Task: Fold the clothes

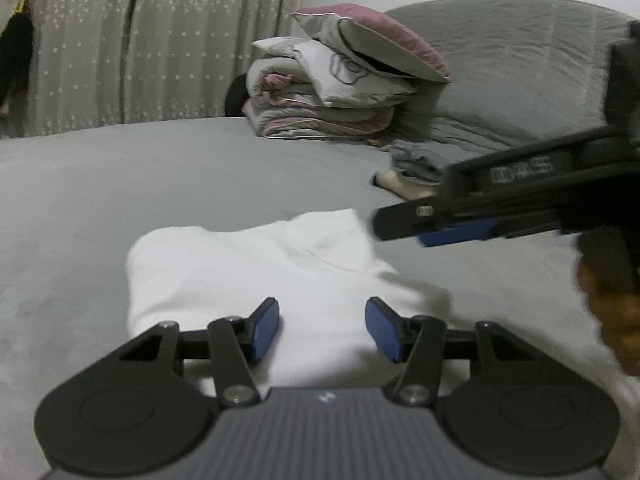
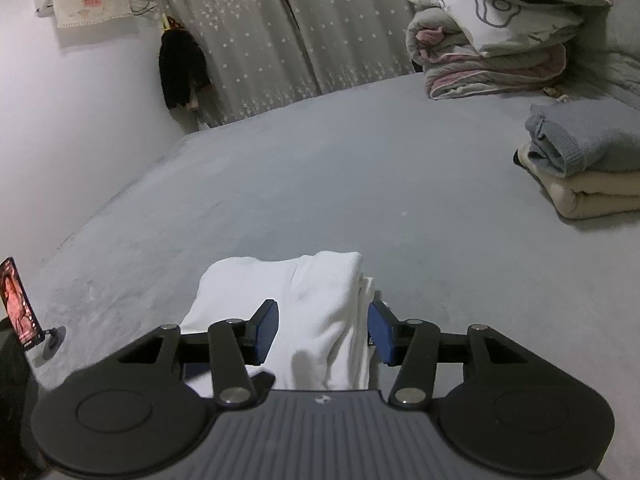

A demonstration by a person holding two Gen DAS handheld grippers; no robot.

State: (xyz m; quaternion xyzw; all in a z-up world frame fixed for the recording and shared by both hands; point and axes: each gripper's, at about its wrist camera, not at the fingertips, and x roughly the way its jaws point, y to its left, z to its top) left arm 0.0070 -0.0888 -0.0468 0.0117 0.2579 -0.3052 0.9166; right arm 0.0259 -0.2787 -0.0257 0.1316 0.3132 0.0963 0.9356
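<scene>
A folded white garment (image 1: 248, 264) lies on the grey bed (image 1: 120, 168). My left gripper (image 1: 323, 314) hovers over its near edge, jaws open, with white cloth showing below the gap. In the same view my right gripper (image 1: 384, 226) reaches in from the right, seen side-on, tip at the garment's far right corner, with a person's hand (image 1: 616, 320) on its handle. In the right wrist view the right gripper (image 2: 323, 316) stands open over the white garment (image 2: 312, 280), which lies in a thick fold under the gap; the pads do not press it.
A stack of folded clothes (image 2: 588, 160), grey on cream, sits at the right of the bed (image 2: 320, 160). A pile of quilts and pillows (image 2: 492, 40) stands at the back by the curtain (image 2: 260, 40). A phone on a stand (image 2: 18, 304) sits at the left.
</scene>
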